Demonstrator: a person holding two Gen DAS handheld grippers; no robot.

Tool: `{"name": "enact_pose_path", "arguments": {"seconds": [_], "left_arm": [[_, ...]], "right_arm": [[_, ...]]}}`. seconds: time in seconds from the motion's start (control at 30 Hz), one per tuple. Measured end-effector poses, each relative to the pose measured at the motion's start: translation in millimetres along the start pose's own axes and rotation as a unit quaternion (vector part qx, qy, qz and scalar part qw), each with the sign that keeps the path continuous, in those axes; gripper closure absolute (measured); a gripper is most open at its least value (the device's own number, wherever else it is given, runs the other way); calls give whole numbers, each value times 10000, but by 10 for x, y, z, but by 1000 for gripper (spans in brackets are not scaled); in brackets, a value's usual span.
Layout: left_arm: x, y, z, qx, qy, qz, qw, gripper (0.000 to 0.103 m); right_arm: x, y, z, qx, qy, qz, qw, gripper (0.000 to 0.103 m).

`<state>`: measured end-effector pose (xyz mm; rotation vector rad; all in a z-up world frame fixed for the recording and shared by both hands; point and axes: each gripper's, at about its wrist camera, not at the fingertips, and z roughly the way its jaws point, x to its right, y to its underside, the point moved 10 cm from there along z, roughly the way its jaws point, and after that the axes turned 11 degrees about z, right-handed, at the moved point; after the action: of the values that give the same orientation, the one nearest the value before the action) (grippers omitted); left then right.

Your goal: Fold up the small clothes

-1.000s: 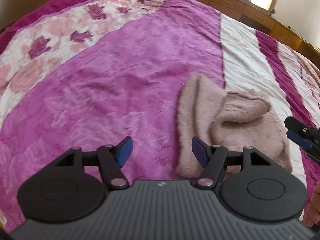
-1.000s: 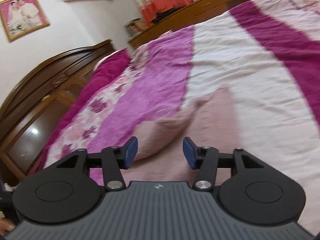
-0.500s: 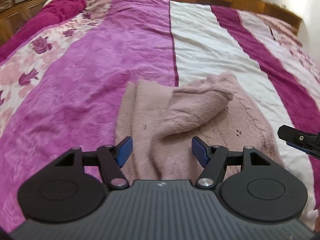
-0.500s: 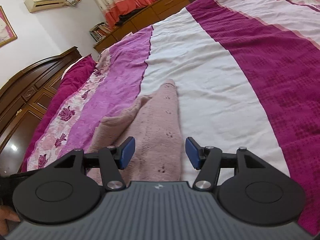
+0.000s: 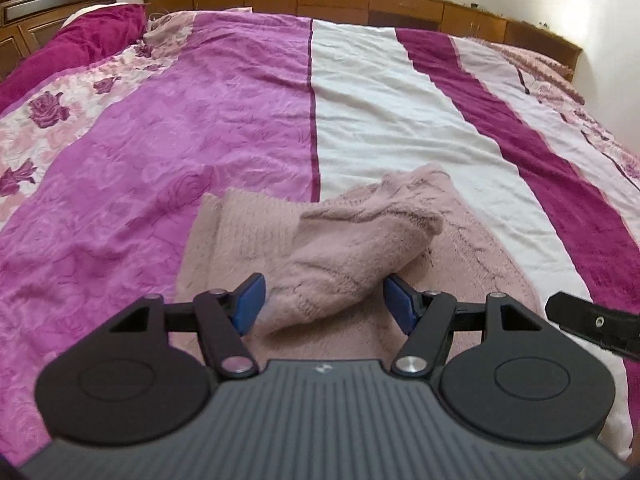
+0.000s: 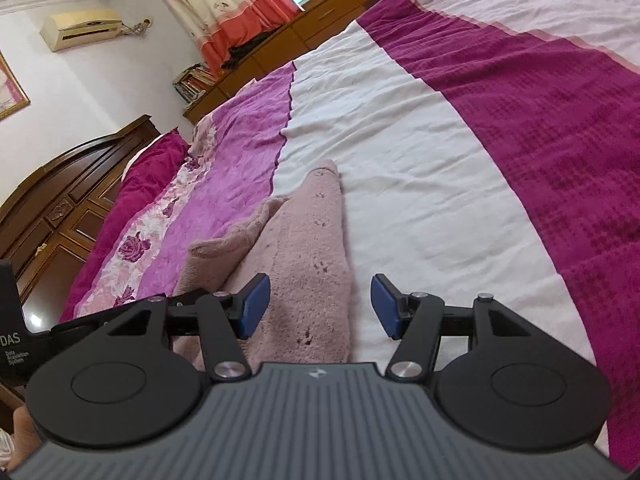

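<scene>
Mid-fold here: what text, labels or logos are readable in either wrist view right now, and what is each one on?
"DAS" - white letters on the black body of the left tool, at the left edge of the right wrist view.
Small lines under it - seemingly "Data Acquisition System", too small to be sure.
Small emblem on each tool's grey housing - a logo, no letters.
Book spines by the curtain - unreadable.

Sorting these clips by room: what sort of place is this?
A home bedroom, most likely: a wide bed under a striped cover, a carved wooden headboard, and a curtain at the window.
</scene>
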<state>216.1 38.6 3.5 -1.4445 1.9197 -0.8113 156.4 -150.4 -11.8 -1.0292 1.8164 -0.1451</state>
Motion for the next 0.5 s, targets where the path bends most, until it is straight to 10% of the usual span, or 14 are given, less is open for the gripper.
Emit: {"name": "enact_pose_path", "arguments": {"seconds": [0.33, 0.5], "left_arm": [[-15, -15, 67, 197, -9, -123, 9997, 42], [-50, -31, 87, 138, -169, -200, 9996, 85]], "right_arm": [[31, 27, 84, -40, -44, 35, 10000, 39], [13, 74, 190, -41, -138, 157, 9998, 39]]}}
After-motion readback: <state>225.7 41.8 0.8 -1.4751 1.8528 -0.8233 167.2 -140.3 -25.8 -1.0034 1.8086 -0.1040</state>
